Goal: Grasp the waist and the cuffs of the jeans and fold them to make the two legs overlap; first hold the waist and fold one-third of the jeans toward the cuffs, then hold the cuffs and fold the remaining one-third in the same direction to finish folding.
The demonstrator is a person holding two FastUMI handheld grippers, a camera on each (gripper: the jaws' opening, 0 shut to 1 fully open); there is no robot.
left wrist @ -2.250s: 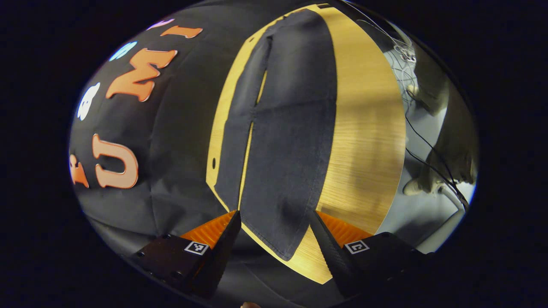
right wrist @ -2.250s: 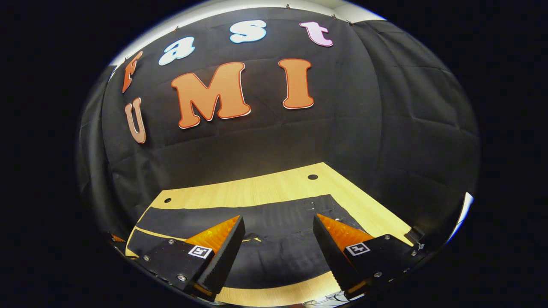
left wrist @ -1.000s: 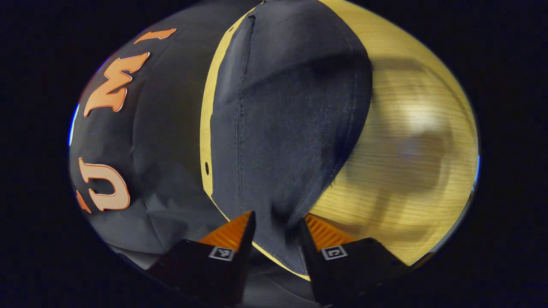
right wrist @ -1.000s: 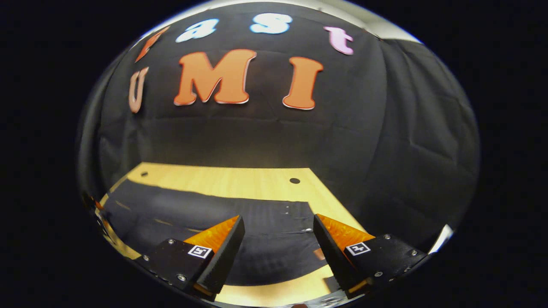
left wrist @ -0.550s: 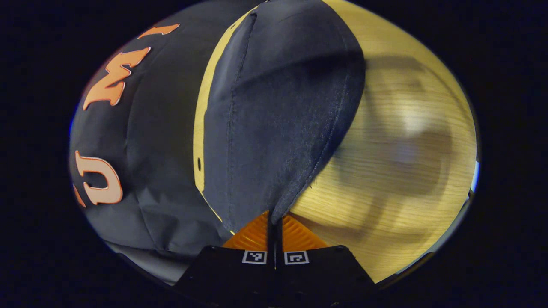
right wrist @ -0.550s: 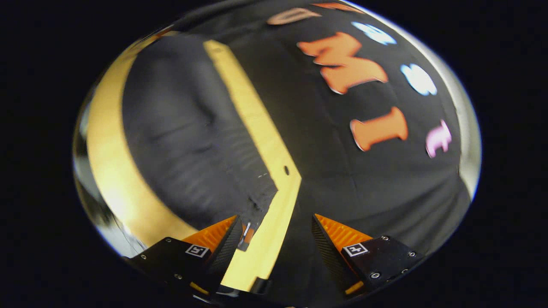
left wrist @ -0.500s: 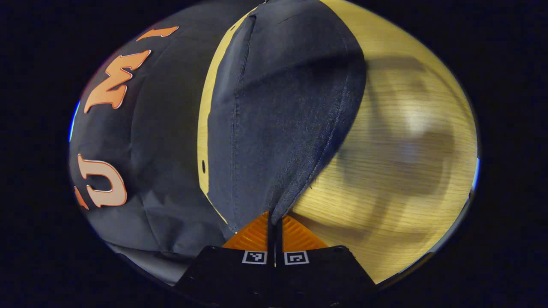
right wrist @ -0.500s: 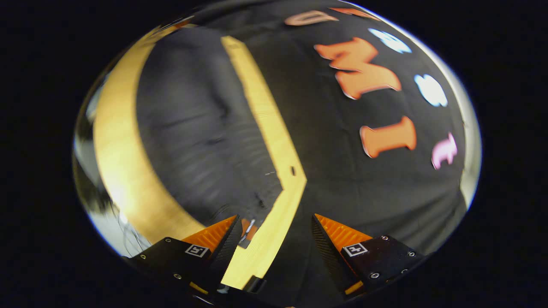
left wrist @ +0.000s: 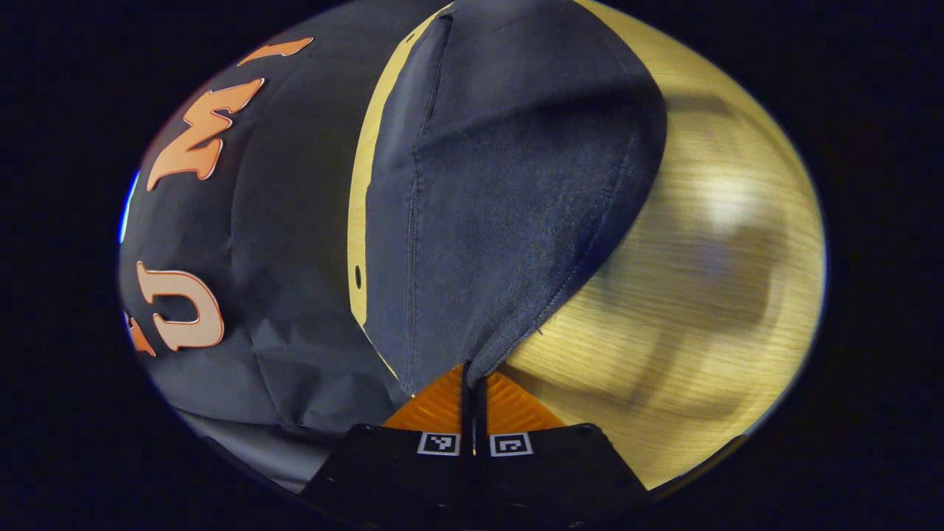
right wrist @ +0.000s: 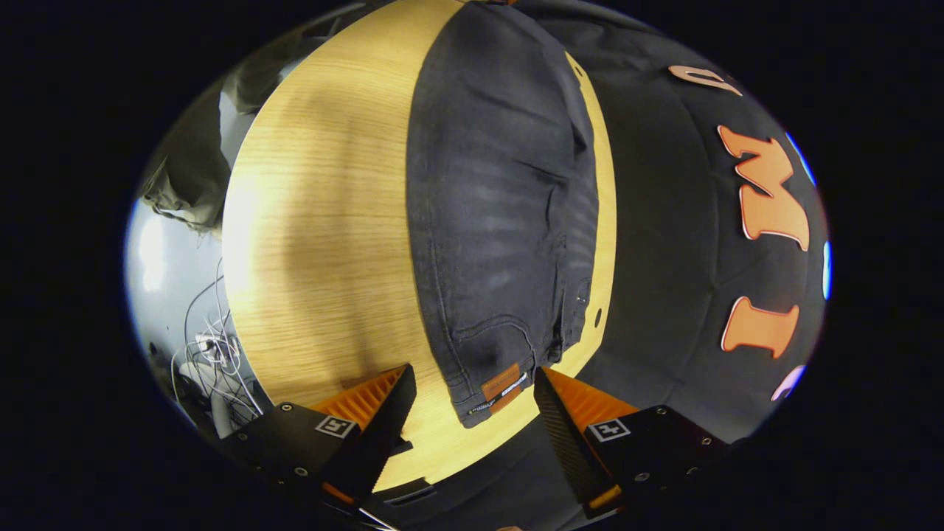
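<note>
While my left gripper [left wrist: 473,383] sits at the bottom centre of the left gripper view, its fingers are pressed together on a pinch of the jeans [left wrist: 501,199]. I judge this end to be the cuffs, since the cloth narrows to a hemmed corner at the fingers. From that pinch the dark denim rises and fans toward the upper middle of the frame, its near edge lifted off the table [left wrist: 708,295]. I read this as the grip needed to carry one leg across onto the other.

My right gripper [right wrist: 472,394] stands spread, with the waist [right wrist: 490,369] lying between its fingers at the bottom centre of the right gripper view and neither finger touching it. A brown patch [right wrist: 501,382] marks that corner. I take the spread stance as lining up for the matching waist grasp, so both ends can move together.

Beyond the waist the jeans run flat up the middle of the frame, along the table's right edge. Bare wood lies to the left. Cables [right wrist: 210,346] lie on the floor at the lower left.

Judgement: the leg-overlap fold is at its start, with the waist not yet secured.
</note>
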